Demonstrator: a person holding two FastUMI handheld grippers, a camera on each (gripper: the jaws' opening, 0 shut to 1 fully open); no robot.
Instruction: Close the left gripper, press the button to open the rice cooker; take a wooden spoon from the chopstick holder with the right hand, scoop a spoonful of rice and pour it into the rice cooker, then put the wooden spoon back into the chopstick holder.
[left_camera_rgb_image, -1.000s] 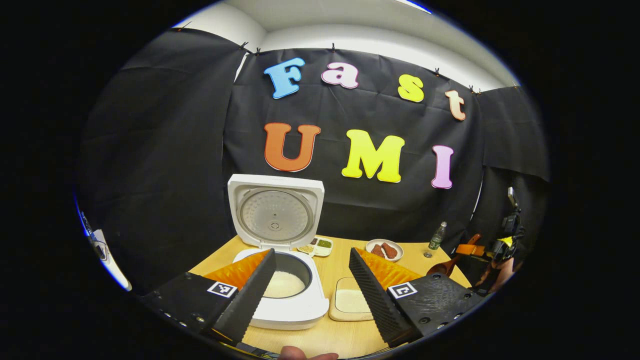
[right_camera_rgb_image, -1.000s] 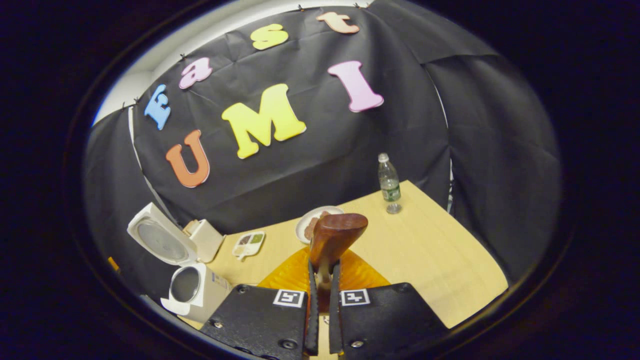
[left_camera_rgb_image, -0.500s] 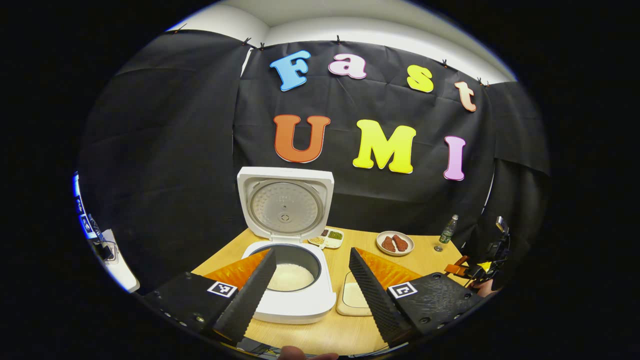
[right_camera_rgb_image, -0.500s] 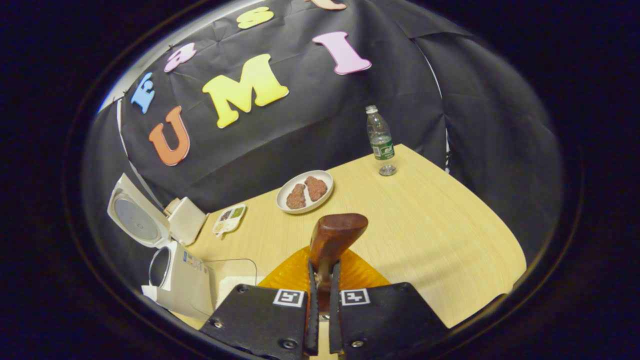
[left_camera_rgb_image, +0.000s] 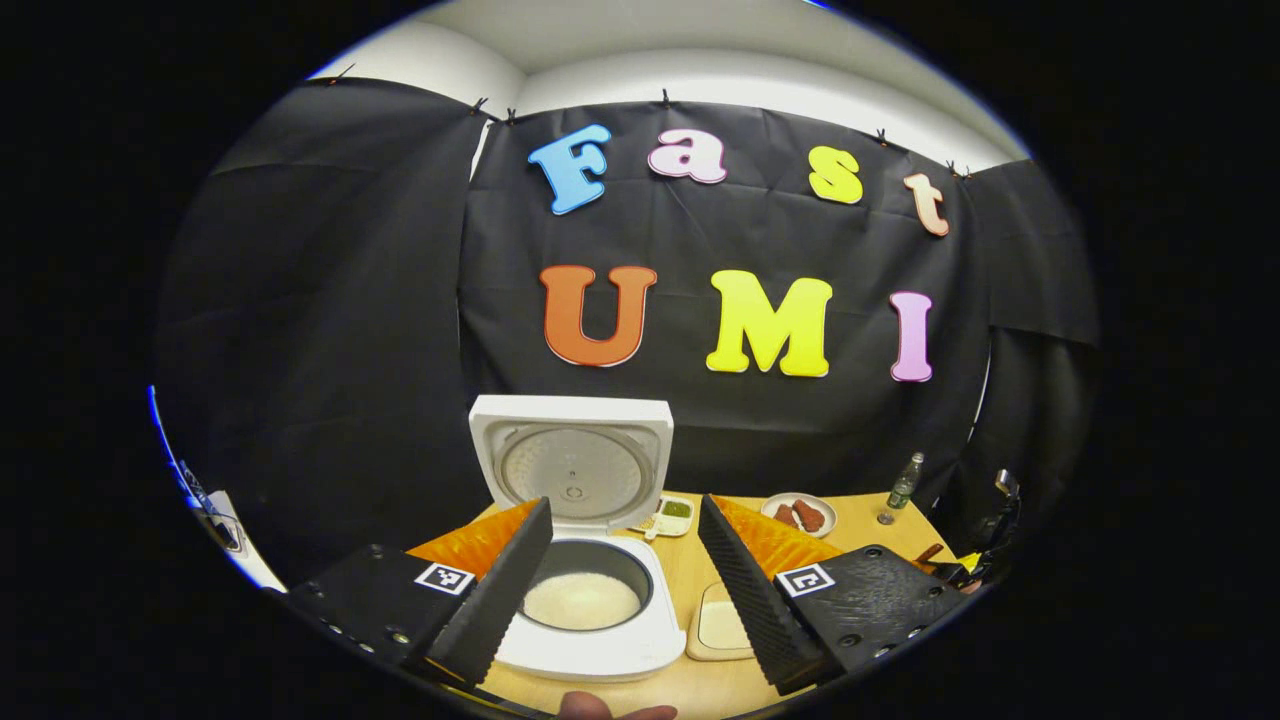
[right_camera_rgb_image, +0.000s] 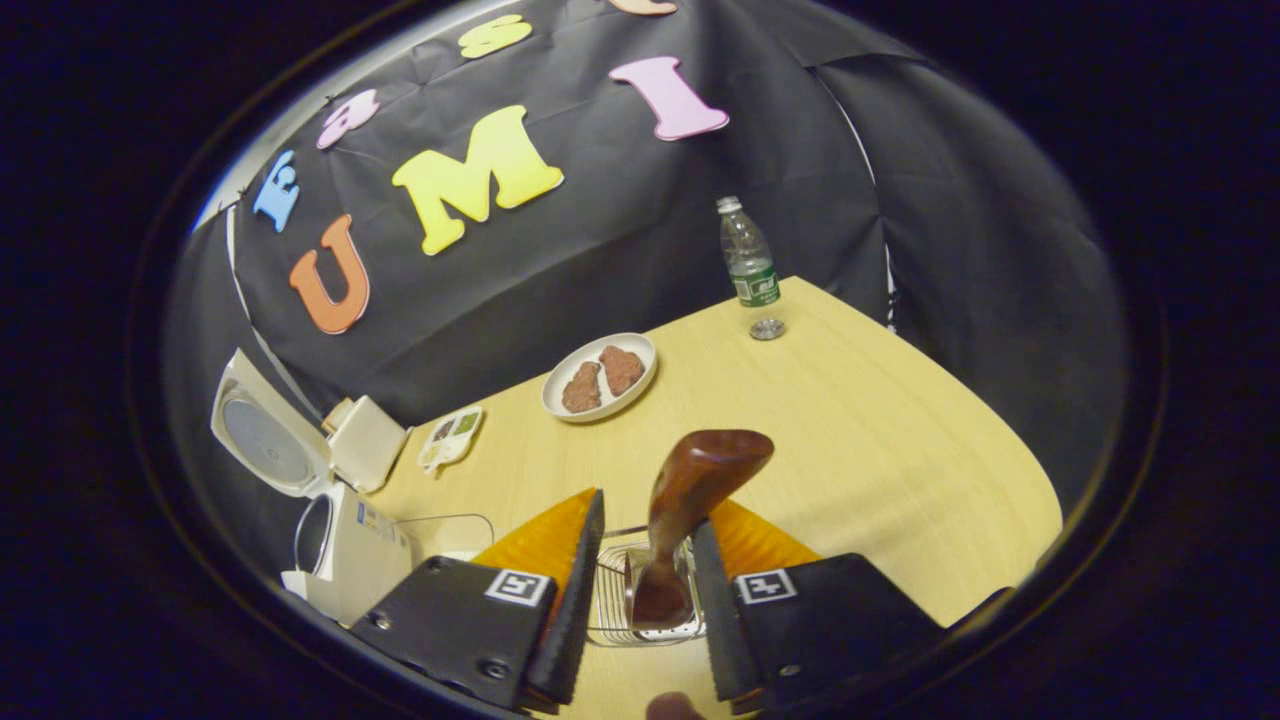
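Observation:
The white rice cooker (left_camera_rgb_image: 600, 650) stands open, its lid (left_camera_rgb_image: 572, 455) upright and white rice (left_camera_rgb_image: 582, 600) in the pot. My left gripper (left_camera_rgb_image: 624, 503) is open in front of it, holding nothing. In the right gripper view the wooden spoon (right_camera_rgb_image: 700, 470) stands bowl-up in the wire chopstick holder (right_camera_rgb_image: 612, 600). My right gripper (right_camera_rgb_image: 648, 512) is open around the spoon, which leans toward the right-hand finger (right_camera_rgb_image: 712, 600). The cooker (right_camera_rgb_image: 345, 545) sits at the far left there. The right gripper (left_camera_rgb_image: 985, 565) also appears at the far right edge of the left gripper view.
A shallow rice container (left_camera_rgb_image: 725, 625) lies right of the cooker on the wooden table (right_camera_rgb_image: 880, 450). Further back are a plate of brown pieces (right_camera_rgb_image: 598, 375), a small condiment tray (right_camera_rgb_image: 450, 440), a water bottle (right_camera_rgb_image: 748, 265) and its cap (right_camera_rgb_image: 767, 328).
The right gripper has opened and let go of the spoon, which now stands in the wire holder. The left gripper stays open and has shifted slightly in front of the cooker.

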